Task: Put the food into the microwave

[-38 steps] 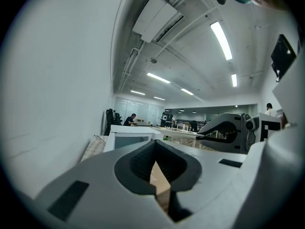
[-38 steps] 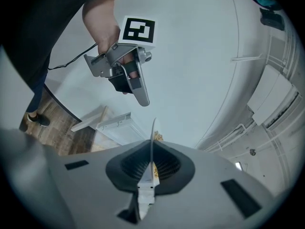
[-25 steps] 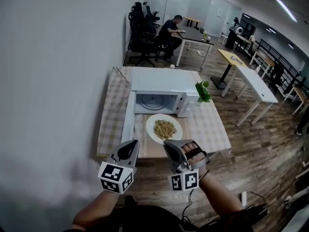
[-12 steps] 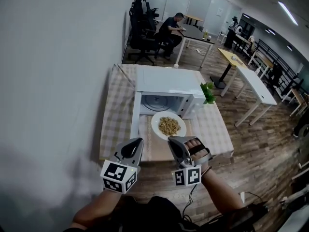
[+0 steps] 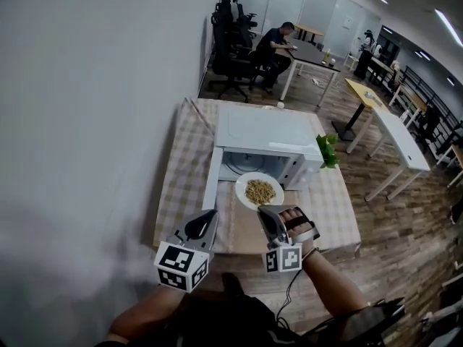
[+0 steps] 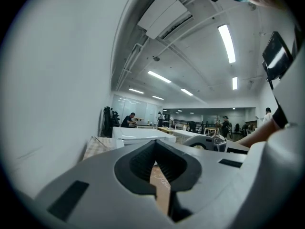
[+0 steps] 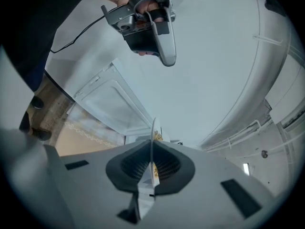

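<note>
Since the nearest stuff is my own gear, starting there: each gripper carries a cube of black-and-white square markers, the left cube [image 5: 181,266] and the right cube [image 5: 281,259]. That's all the print I can make out.

My left gripper [image 5: 207,215] has its jaws pulled in to a thin slit with nothing between them. In the left gripper view only a sliver of brown tabletop [image 5: 237,231] shows through. It hangs over the near edge, apart from everything.

My right gripper [image 5: 262,210] has its jaws clamped on the near rim of the white plate [image 5: 246,185]. The right gripper view shows that rim edge-on between them.

The plate carries a heap of brownish food [image 5: 260,191] and sits right at the open mouth of the white microwave [image 5: 268,132], not inside. Can't tell if it's off the checked cloth [image 5: 181,172].

The microwave door [image 5: 211,181] is swung out to the left, and a small green plant [image 5: 328,149] stands just right of the microwave. Way back, a person [image 5: 275,43] sits at a desk by black office chairs [image 5: 231,42].
</note>
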Demonstrator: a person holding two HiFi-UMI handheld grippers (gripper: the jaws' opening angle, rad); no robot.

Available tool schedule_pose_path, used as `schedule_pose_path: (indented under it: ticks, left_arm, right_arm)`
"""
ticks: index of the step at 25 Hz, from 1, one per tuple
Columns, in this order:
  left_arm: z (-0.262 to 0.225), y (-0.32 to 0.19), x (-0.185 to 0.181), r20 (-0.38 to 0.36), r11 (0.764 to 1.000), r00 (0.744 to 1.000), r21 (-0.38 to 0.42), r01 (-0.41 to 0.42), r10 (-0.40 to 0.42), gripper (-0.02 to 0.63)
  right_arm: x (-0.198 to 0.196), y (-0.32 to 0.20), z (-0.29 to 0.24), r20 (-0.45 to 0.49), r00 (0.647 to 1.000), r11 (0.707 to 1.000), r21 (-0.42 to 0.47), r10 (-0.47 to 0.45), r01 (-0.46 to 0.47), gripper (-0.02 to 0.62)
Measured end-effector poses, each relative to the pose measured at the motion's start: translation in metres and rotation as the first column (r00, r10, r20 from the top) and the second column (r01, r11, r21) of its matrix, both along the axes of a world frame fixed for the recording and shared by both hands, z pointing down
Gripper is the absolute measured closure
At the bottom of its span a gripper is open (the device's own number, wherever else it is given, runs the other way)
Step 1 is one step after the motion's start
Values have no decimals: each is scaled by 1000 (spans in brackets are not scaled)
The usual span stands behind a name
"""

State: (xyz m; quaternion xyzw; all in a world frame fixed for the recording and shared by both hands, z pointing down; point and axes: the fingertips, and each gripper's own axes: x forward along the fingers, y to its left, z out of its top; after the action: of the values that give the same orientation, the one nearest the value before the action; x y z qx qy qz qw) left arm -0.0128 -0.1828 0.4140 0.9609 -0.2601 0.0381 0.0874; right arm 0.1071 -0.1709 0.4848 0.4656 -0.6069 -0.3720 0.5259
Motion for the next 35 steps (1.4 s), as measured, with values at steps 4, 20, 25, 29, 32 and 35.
schedule_pose_path:
  ticks: [4, 20, 25, 29, 32, 35]
  left_arm:
    - [2, -15, 13, 6, 999, 1000, -27, 22, -22, 597]
    - [2, -67, 33, 54, 986, 985, -13, 168, -167, 597]
    - [6, -78, 36, 83, 978, 975, -15, 208, -206, 597]
    - [4, -84, 35, 96, 971, 967, -14, 238, -235, 597]
    - [8, -89, 33, 107, 959, 954, -10, 283, -280, 597]
    - [12, -93, 30, 117, 948, 943, -23, 317, -313, 597]
  right_arm:
    - [17, -26, 14, 5, 1000, 1000, -23, -22, 22, 575]
    - [72, -127, 100, 33, 997, 989, -127, -72, 76, 575]
    - [86, -154, 122, 40, 996, 986, -147, -78, 83, 575]
    - [91, -172, 141, 61, 995, 982, -169, -73, 82, 575]
    - [99, -182, 156, 58, 996, 979, -187, -75, 85, 574]
    - [105, -191, 172, 51, 996, 973, -215, -78, 88, 574]
